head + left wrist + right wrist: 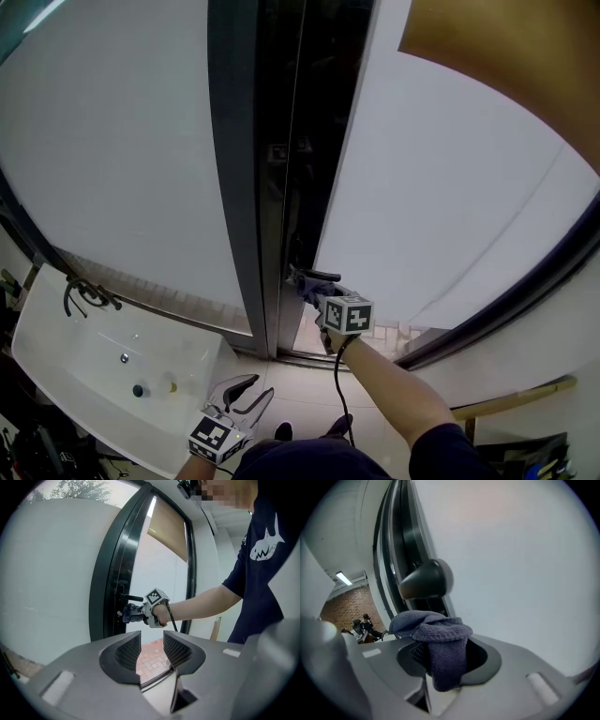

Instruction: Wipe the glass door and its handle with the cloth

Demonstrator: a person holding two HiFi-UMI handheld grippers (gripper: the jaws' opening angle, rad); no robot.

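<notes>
Head view: right gripper (306, 282) is up at the door edge, centre of frame, clenched on a dark blue-grey cloth (307, 289) right by the black lever handle (316, 274). Right gripper view shows the cloth bunched between the jaws and drooping over them, the handle's rounded end just above it; can't tell if they touch. Glass door (450, 187) fills the right half, frosted white and smooth, with the dark frame (246, 169) running top to bottom through the middle. A second frosted pane (112, 141) fills the upper left. Tan blind (506, 47) sits in the upper right corner. White sink (56, 356) with a dark faucet (86, 296) is at lower left, pale tiled floor (300, 398) at bottom centre. Left gripper (246, 394) hangs low at bottom centre, well apart from the door, released — left gripper view shows its jaws spread with nothing held, only red brick paving (151, 660) visible through the gap. That view also has the person's navy shirt (262, 573) at the right edge. Right gripper view, lower left: brick wall (351, 604) and a strip ceiling light (343, 578) — can't tell if reflected.
</notes>
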